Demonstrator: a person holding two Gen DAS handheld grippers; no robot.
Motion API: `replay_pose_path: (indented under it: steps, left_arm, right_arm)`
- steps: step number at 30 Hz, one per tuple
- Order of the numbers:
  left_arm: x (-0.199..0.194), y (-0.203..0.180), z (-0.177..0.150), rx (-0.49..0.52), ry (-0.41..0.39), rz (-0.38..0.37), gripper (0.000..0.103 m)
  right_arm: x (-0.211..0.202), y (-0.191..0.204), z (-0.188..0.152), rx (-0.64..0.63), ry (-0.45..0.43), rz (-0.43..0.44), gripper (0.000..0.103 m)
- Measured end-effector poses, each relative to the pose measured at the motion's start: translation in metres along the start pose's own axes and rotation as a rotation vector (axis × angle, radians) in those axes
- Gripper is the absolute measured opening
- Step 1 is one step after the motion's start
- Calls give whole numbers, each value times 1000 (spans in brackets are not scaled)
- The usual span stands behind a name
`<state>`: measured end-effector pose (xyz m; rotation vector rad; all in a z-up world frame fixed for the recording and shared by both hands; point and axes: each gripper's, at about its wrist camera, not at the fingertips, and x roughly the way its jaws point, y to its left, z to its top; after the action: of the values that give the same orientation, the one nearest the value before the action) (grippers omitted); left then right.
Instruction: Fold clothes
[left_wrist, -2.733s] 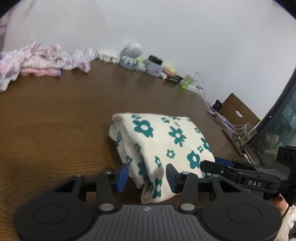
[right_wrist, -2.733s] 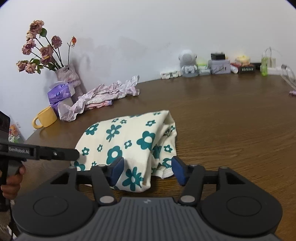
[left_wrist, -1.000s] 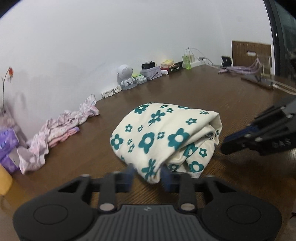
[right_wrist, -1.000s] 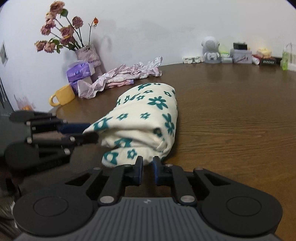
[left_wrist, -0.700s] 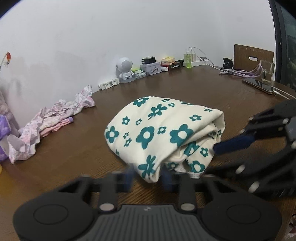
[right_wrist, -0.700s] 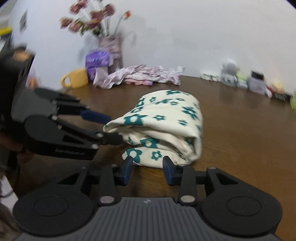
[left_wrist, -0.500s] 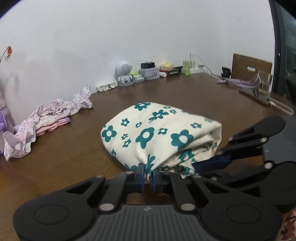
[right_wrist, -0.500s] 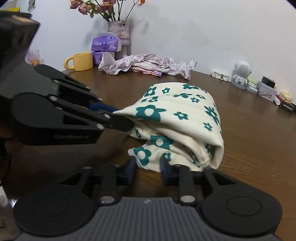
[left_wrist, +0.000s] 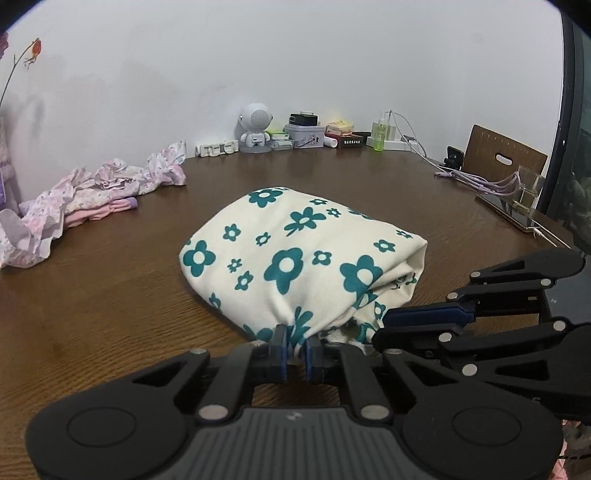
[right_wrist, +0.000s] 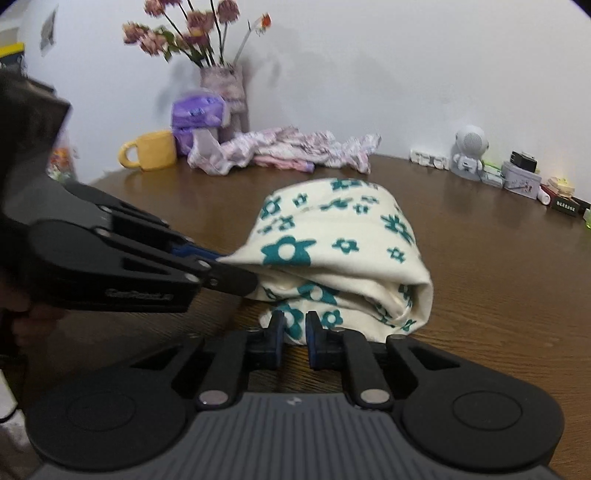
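Your left gripper (left_wrist: 294, 352) and right gripper (right_wrist: 293, 334) both had jaws clamped on the cream, teal-flowered folded cloth (left_wrist: 295, 254). Its bulk lay directly ahead on the brown wooden table (left_wrist: 92, 295), long axis running away.

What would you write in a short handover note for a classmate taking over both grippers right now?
Left gripper: shut on the near edge of the flowered cloth.
Right gripper: shut on a lower layer of the same cloth, at the same near end.
The cloth sits mid-table as a thick folded bundle. A pile of pink clothes lies crumpled near the wall, untouched.
Done: the flowered cloth is folded over several times.
Left: probably finish this fold, let go, then fold the pink pile.
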<state>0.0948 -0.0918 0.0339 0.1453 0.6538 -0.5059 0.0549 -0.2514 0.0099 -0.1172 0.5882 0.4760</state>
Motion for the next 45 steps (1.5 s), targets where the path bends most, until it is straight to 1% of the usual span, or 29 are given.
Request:
replay_pose_path:
  steps: [2, 5, 7, 12, 15, 16, 17, 18, 19, 20, 21, 22, 23, 24, 26, 28, 30, 31, 32, 33, 34, 35, 36, 39, 41, 43, 45]
  left_arm:
    - [0, 0, 0, 0, -1, -3, 8]
    - [-1, -1, -1, 5, 0, -4, 8]
    - [-2, -1, -1, 6, 1, -5, 8]
    - [-2, 0, -3, -3, 5, -15, 8]
    - [-2, 0, -4, -8, 7, -21, 12]
    - [-3, 0, -5, -10, 7, -23, 16]
    - [-5, 0, -6, -14, 4, -21, 16]
    - [-8, -1, -6, -9, -2, -13, 17]
    - [-8, -5, -6, 10, -10, 1, 21]
    - [-9, -8, -6, 29, -18, 16, 25]
    - [-9, -12, -5, 48, -26, 31, 28]
    - [-10, -16, -5, 67, -34, 46, 34]
    - [-11, -19, -5, 86, -42, 61, 40]
    - [-11, -23, -5, 105, -50, 76, 41]
    - [-12, -31, -5, 143, -66, 105, 42]
    - [-14, -38, -4, 181, -82, 135, 41]
    - [-15, -44, -4, 214, -96, 159, 27]
    - [-15, -45, -5, 213, -95, 154, 11]
    - [-16, -45, -5, 212, -95, 148, 8]
    - [-16, -45, -5, 211, -95, 142, 8]
    - [-17, -45, -6, 210, -94, 136, 7]
    - [-17, -45, -6, 208, -94, 130, 6]
    - [-17, -45, -6, 207, -94, 124, 6]
    - [-19, -45, -7, 203, -93, 106, 6]
    - [-19, -45, -8, 201, -92, 94, 6]
    - [-20, -45, -9, 199, -91, 83, 6]
    - [-21, -45, -9, 196, -90, 71, 12]
  right_arm:
    - [4, -2, 2, 3, 11, 24, 11]
    - [18, -2, 2, 6, 32, 35, 6]
    - [26, -1, 2, 13, 36, 40, 6]
    - [27, -5, 2, 41, 30, 59, 6]
    - [21, -8, 3, 51, 30, 69, 8]
    - [19, -8, 3, 54, 29, 73, 9]
    - [17, -9, 3, 58, 29, 76, 10]
    - [11, -11, 3, 58, 20, 72, 10]
    - [0, -13, 3, 56, 1, 55, 10]
    - [-10, -17, 3, 54, -19, 31, 13]
    - [-20, -21, 3, 55, -40, 3, 18]
    - [-29, -27, 2, 60, -62, -29, 22]
    - [-32, -30, 2, 57, -70, -48, 36]
    - [-28, -32, 3, 47, -65, -56, 47]
    - [-22, -36, 4, 28, -55, -73, 52]
    - [-15, -41, 6, 8, -46, -89, 52]
    - [-9, -45, 7, -12, -36, -105, 51]
    - [-5, -47, 8, -22, -31, -114, 50]
    - [-2, -49, 9, -32, -27, -122, 45]
    - [1, -51, 9, -42, -22, -130, 32]
    - [3, -53, 9, -34, -19, -128, 24]
    - [4, -55, 9, -11, -19, -118, 18]
    - [4, -58, 8, 12, -18, -108, 15]
    - [6, -65, 6, 88, -19, -78, 10]
    - [9, -70, 3, 143, -16, -72, 9]
    - [12, -71, -1, 160, -9, -78, 9]
    - [11, -71, -1, 163, -10, -81, 10]
